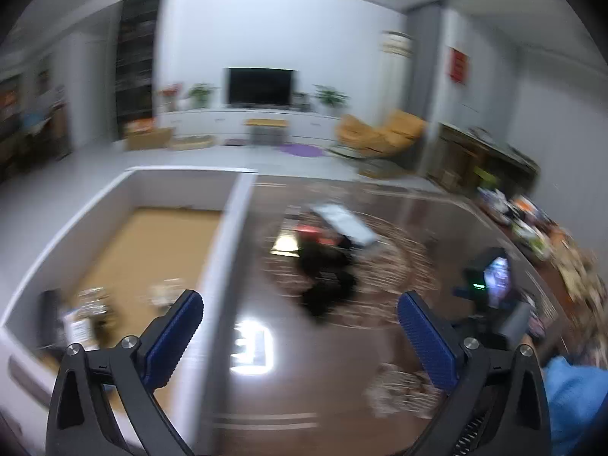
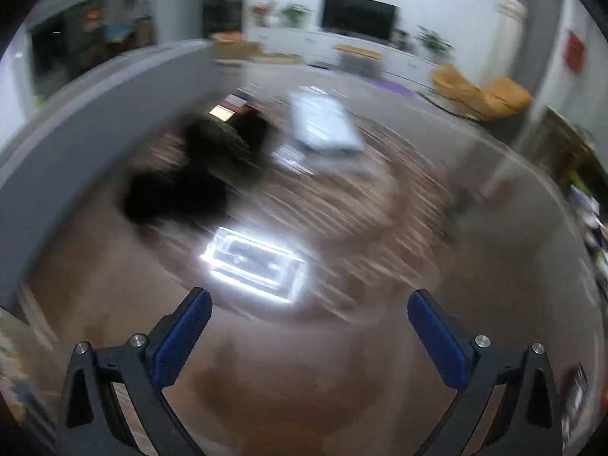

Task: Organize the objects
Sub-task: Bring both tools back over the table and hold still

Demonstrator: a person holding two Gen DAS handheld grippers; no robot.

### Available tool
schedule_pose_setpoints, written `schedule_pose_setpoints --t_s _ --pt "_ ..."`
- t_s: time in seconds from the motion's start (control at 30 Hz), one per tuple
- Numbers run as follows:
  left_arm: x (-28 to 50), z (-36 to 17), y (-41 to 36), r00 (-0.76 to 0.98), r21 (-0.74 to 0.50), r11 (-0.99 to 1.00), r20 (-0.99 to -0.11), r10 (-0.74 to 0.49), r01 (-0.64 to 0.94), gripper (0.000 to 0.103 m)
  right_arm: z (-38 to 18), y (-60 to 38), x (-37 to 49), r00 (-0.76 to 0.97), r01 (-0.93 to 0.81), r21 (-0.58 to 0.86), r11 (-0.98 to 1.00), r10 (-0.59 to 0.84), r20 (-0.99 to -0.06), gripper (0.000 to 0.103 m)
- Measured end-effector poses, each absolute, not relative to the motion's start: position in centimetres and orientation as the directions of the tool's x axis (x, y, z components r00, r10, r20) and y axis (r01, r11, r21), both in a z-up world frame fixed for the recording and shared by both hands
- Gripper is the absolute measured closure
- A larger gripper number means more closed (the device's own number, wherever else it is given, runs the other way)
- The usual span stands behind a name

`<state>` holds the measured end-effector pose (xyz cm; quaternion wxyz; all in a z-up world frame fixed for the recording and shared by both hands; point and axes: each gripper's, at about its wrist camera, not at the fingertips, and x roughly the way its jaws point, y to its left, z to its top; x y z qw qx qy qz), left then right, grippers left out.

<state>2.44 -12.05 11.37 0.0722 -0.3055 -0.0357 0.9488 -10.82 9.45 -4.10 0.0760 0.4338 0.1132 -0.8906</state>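
Both views are motion-blurred. My left gripper (image 1: 300, 300) is open and empty, above the right wall of a white open box (image 1: 224, 235) on a glossy brown table (image 1: 410, 220). Inside the box lie several small blurred items (image 1: 91, 304). Beyond the gripper, on a round patterned mat (image 1: 395, 258), sit dark black objects (image 1: 323, 269) and a flat white-grey packet (image 1: 344, 222). My right gripper (image 2: 309, 300) is open and empty above the table (image 2: 475, 266). The black objects (image 2: 197, 174) and the white packet (image 2: 323, 123) lie ahead of it; the box wall (image 2: 95, 114) is at the left.
The other gripper with a lit screen (image 1: 494, 285) shows at the right of the left wrist view. Cluttered items (image 1: 532, 224) line the table's right edge. A ceiling light reflects on the table (image 2: 254, 266). Behind are a TV (image 1: 262, 85) and yellow chairs (image 1: 380, 133).
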Motion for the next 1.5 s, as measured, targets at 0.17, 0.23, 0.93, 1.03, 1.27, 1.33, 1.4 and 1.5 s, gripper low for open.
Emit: schedule_pose_setpoints --t_s 0.17,0.23,0.93,1.03,1.27,1.33,1.4,1.5 --pt "-0.5 5.4 -5.6 -0.688 -0.122 -0.971 -0.688 0.231 -0.205 0.0 -6.0 14.8 -10.1 -0.599 0.16 -0.121 -0.98 0.001 -0.801 0.0" --pt "-2.5 2.4 -4.1 -0.643 -0.144 -0.971 -0.729 0.235 -0.192 0.0 -6.1 15.5 -10.2 -0.604 0.153 -0.109 -0.982 -0.006 -0.797 0.0" --pt "-9.6 -6.3 -1.4 -0.581 0.0 -0.996 -0.812 0.05 -0.085 0.0 -6.5 15.8 -10.4 -0.578 0.113 -0.02 -0.993 -0.049 -0.815 0.0" --pt "-9.6 -6.4 -1.5 -0.58 0.0 -0.996 -0.813 0.05 -0.085 0.0 -6.5 15.8 -10.4 -0.578 0.113 -0.021 -0.993 -0.049 -0.814 0.0" --pt "-9.6 -6.4 -1.5 -0.58 0.0 -0.996 -0.813 0.05 -0.085 0.0 -6.5 15.8 -10.4 -0.578 0.113 -0.021 -0.993 -0.049 -0.814 0.0" --pt "-9.6 -6.4 -1.5 -0.58 0.0 -0.996 -0.813 0.05 -0.085 0.0 -6.5 15.8 -10.4 -0.578 0.113 -0.021 -0.993 -0.049 -0.814 0.0" --pt "-9.7 -6.4 -1.5 -0.58 0.0 -0.996 -0.813 0.05 -0.085 0.0 -6.5 15.8 -10.4 -0.578 0.113 -0.021 -0.993 -0.049 -0.814 0.0" --pt "-9.6 -6.4 -1.4 -0.58 0.0 -0.996 -0.813 0.05 -0.085 0.0 -6.5 15.8 -10.4 -0.578 0.113 -0.02 -0.993 -0.049 -0.814 0.0"
